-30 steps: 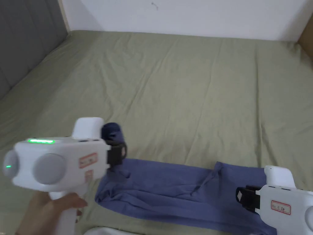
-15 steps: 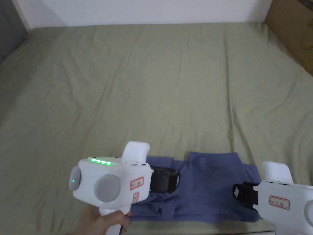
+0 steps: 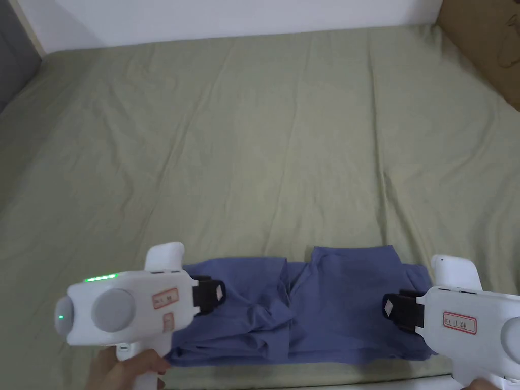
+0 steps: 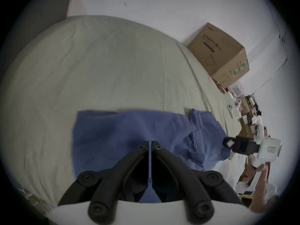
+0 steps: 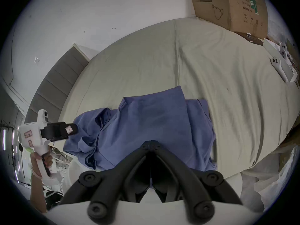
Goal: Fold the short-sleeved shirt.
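Note:
The blue short-sleeved shirt [image 3: 330,310] lies folded in a wide band near the front edge of the bed, with its left half rumpled and lapped over the middle. My left gripper [image 3: 218,293] hovers over the shirt's left end, jaws together, no cloth seen between them. In the left gripper view, the left gripper [image 4: 150,141] points across the shirt [image 4: 121,131] toward the right gripper [image 4: 227,143]. My right gripper [image 3: 388,307] is over the shirt's right end, shut and holding nothing. In the right gripper view, the right gripper [image 5: 151,140] faces the shirt [image 5: 154,118] and the left gripper [image 5: 73,128].
The green bed sheet [image 3: 254,152] stretches wide and wrinkled beyond the shirt. A cardboard box [image 3: 482,40] stands at the far right corner, a grey headboard [image 3: 10,61] at the far left. Small white items [image 5: 279,63] lie along the bed's right side.
The left gripper carried the shirt's left end rightward over the middle, let it go and drew back left. The shirt now lies shorter. The head camera shifted right.

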`<action>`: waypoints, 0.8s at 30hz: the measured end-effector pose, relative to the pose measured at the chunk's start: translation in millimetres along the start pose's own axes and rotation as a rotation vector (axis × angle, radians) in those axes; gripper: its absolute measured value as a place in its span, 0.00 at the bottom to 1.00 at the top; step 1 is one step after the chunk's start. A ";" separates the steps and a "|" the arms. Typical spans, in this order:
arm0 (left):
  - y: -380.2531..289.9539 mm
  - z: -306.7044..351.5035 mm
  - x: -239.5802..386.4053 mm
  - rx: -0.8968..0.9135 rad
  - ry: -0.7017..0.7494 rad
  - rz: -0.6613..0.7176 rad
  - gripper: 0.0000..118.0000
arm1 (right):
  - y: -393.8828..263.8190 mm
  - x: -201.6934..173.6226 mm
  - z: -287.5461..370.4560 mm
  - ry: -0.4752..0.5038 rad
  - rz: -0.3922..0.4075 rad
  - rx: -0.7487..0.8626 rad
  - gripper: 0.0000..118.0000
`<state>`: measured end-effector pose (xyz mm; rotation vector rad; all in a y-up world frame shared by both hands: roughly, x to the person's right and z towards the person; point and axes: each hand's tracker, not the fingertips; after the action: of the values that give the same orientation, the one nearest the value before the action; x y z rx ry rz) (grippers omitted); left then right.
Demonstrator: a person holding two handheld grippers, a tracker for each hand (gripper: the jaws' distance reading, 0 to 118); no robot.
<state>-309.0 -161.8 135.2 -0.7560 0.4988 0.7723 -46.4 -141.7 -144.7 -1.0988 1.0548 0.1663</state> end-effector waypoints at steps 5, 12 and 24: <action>-16.2 -27.2 37.2 -0.095 -0.080 -0.086 0.02 | -3.0 -1.3 1.2 0.005 -0.003 -0.005 0.00; -26.7 -29.9 74.9 -0.167 -0.224 -0.143 0.02 | -6.3 2.3 1.5 -0.003 -0.015 -0.016 0.00; -9.2 7.3 63.1 -0.053 -0.216 -0.109 0.02 | 6.6 -12.4 10.0 0.009 0.017 0.015 0.00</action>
<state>-261.5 -133.3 102.8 -0.7325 0.2416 0.7569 -50.7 -126.0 -139.0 -1.0783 1.0720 0.1667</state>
